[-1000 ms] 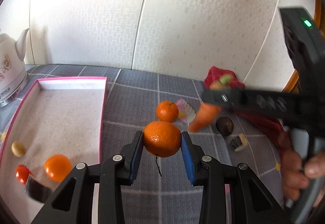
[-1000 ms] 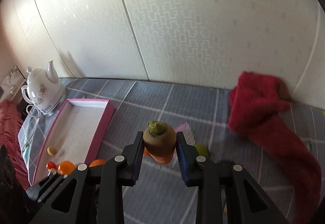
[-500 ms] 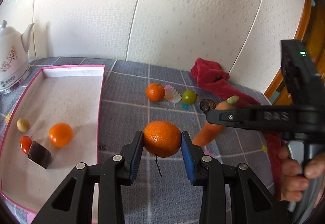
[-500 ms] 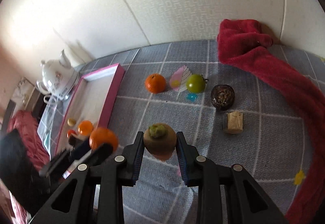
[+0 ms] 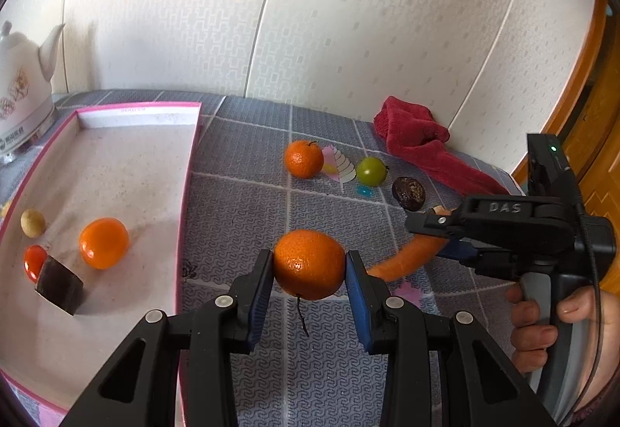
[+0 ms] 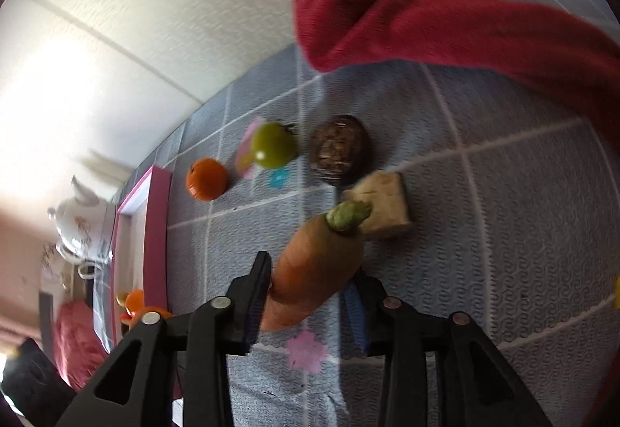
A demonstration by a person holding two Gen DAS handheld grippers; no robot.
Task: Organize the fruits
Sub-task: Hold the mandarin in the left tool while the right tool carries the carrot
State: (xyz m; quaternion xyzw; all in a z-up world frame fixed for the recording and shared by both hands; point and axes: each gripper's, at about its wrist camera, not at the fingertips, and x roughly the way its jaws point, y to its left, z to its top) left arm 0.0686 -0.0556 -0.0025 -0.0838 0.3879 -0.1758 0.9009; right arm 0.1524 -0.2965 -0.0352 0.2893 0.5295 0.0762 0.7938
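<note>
My left gripper (image 5: 308, 274) is shut on a mandarin (image 5: 306, 256) and holds it above the grey checked cloth, just right of the pink-rimmed tray (image 5: 190, 175). My right gripper (image 6: 308, 272) is low over the cloth with its jaws opening. A carrot (image 6: 314, 272) lies tilted between them, green top forward. In the left wrist view the right gripper (image 5: 430, 237) sits to the right, the carrot (image 5: 407, 258) slanting down toward the cloth. A mandarin (image 5: 104, 243), a small red tomato (image 5: 34, 260), a dark block (image 5: 60, 285) and a small yellowish fruit (image 5: 33, 222) are in the tray.
On the cloth lie another mandarin (image 5: 303, 159), a green fruit (image 5: 371, 171), a dark brown round thing (image 5: 408, 188) and a beige block (image 6: 387, 202). A red towel (image 5: 418, 140) lies by the wall. A white kettle (image 5: 19, 90) stands behind the tray. A hand (image 5: 542, 318) grips the right handle.
The right gripper sank toward the cloth and rolled. Its jaws widened and the carrot tipped over between them. The left gripper kept its grip on the mandarin and shifted a little.
</note>
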